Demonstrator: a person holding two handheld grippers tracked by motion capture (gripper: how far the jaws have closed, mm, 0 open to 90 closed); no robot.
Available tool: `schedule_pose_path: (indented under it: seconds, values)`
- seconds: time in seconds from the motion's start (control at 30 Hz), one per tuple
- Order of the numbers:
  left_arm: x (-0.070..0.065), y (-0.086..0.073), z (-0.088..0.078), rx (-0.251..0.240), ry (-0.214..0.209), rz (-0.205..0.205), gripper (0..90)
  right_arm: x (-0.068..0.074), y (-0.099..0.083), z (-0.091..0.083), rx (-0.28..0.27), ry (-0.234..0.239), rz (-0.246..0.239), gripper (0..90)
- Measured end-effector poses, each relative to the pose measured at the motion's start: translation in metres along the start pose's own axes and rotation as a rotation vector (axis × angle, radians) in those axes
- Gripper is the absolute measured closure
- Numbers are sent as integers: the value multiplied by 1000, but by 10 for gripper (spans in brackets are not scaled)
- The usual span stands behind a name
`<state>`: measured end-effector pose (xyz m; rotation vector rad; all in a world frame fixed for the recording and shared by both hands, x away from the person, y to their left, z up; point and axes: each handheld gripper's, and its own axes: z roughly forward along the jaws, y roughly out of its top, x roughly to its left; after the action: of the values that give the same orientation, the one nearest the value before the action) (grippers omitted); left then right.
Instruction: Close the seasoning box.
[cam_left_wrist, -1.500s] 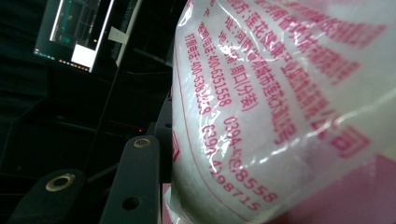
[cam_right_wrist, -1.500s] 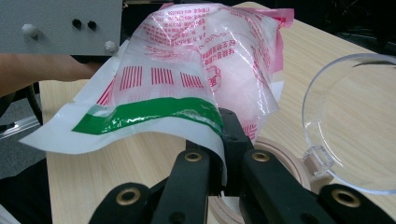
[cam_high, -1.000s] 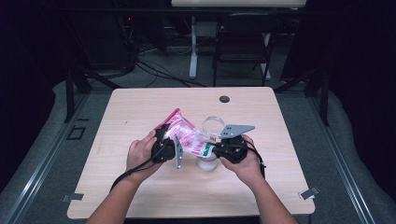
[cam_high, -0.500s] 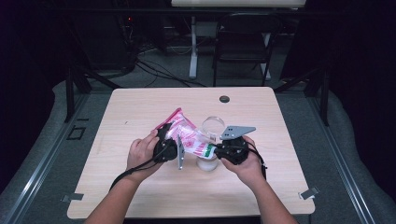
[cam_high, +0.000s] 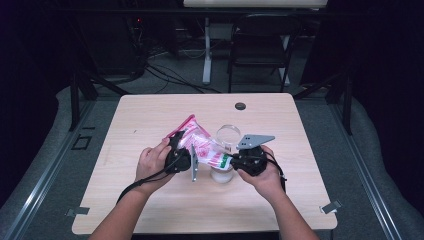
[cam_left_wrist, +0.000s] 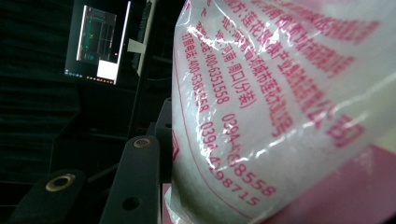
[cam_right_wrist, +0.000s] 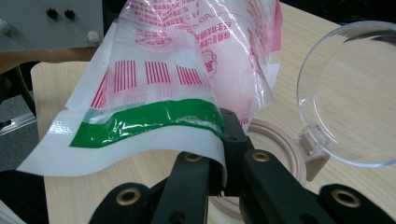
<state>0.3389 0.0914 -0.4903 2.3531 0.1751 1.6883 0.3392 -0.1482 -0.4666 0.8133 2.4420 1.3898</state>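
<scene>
- Two grippers hold my plastic bag (cam_high: 202, 147) of white granules, tilted above the open jar (cam_high: 223, 172) on the bench (cam_high: 300, 200).
- Right gripper (cam_right_wrist: 223, 186) fingers pinch its mouth edge; left gripper (cam_high: 181, 156) fingers clamp its body.
- I would tilt slowly, keeping the mouth over the jar.

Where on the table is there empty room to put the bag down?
The light wooden table is bare along its left edge, across the far side around the small dark round grommet, and at the near right corner. The middle is crowded: the pink and white plastic bag, the clear lidded jar and both grippers sit there.
</scene>
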Motion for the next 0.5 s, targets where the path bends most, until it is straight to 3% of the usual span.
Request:
schedule_pose_path:
  seconds: [0.5]
  values:
    - [1, 2, -1, 6, 10, 29, 638, -3, -4, 4, 12, 1, 14, 900]
